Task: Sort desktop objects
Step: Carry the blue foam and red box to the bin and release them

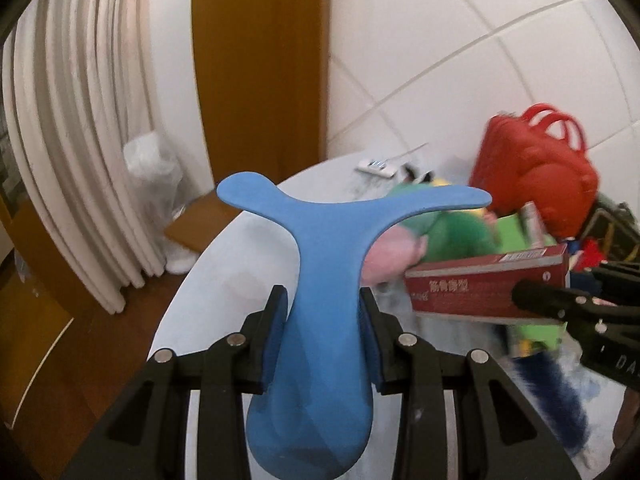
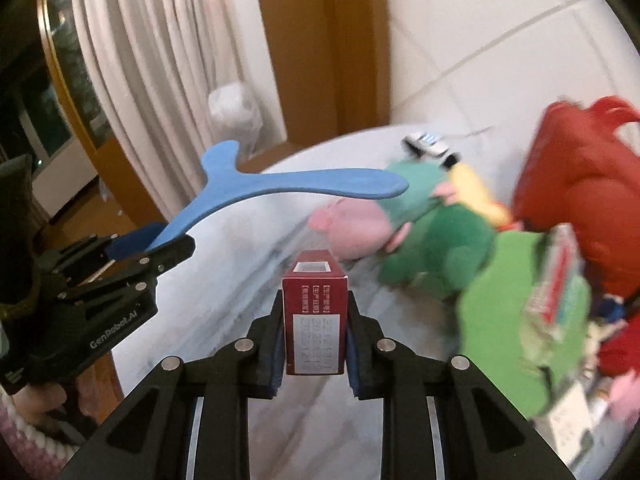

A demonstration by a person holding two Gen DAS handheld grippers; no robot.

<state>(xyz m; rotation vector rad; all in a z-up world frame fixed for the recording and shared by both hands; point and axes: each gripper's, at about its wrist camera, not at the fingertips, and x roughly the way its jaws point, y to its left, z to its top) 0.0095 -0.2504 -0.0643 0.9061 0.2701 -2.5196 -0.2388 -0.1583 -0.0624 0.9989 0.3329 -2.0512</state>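
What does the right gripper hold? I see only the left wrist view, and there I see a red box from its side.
Observer: The right gripper is shut on the red box, one pad on each long side.
Operator: What is on the end of the box that faces its camera?
Observer: A white label with printed digits, too blurred to read.
Operator: Can you see my left gripper from there?
Observer: Yes, the left gripper is at the left edge, shut on the blue Y-shaped tool, whose arm reaches over the pink and green plush toy.
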